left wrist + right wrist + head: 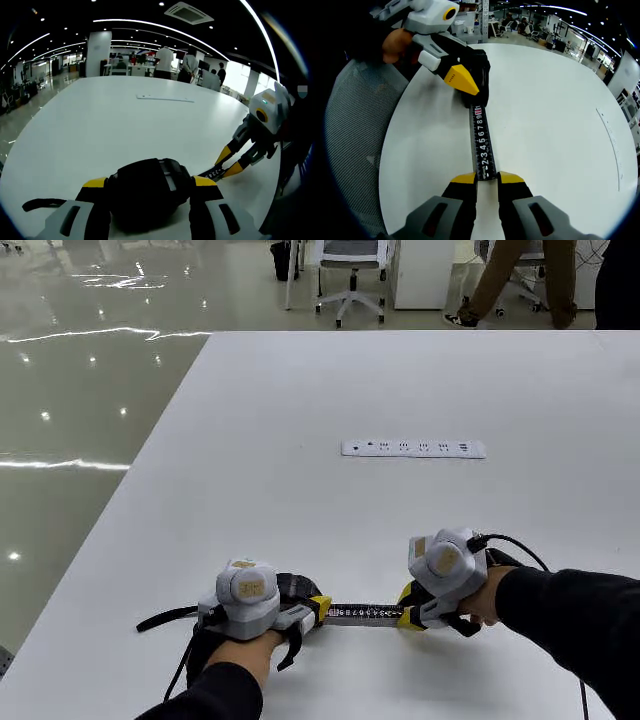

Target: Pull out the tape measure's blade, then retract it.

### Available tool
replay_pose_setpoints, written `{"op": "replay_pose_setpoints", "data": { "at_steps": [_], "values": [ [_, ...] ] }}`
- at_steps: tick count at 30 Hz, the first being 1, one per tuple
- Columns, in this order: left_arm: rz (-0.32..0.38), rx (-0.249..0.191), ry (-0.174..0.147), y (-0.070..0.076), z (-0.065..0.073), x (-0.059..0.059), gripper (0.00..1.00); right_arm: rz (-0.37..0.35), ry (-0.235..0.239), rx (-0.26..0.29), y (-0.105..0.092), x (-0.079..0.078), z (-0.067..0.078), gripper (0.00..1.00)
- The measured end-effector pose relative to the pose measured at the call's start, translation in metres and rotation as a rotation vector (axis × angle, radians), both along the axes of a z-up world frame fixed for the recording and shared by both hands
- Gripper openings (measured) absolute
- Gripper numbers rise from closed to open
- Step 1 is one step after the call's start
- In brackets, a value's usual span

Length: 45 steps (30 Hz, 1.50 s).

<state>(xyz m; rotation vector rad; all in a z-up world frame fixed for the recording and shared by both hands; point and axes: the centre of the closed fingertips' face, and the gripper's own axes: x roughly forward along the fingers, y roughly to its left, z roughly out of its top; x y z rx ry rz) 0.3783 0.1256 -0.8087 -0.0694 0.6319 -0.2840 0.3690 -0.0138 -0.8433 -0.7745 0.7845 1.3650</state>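
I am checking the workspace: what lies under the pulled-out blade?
The white table lies under the blade; the strip directly beneath is covered. Its root is hidden inside the black case.

Tape measure case (pixel 150 200) in left tongs (pixel 150 182), blade (pixel 482 145) across table (pixel 400 390) to right tongs (pixel 487 177), power strip (pixel 413 448) beyond.
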Motion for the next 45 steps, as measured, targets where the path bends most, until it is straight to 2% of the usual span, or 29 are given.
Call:
{"op": "replay_pose_setpoints", "data": {
  "at_steps": [45],
  "values": [
    [-0.003, -0.013, 0.006, 0.001, 0.0, 0.001, 0.6, 0.0, 0.01, 0.032, 0.033, -0.001, 0.0, 0.11]
  ]
}}
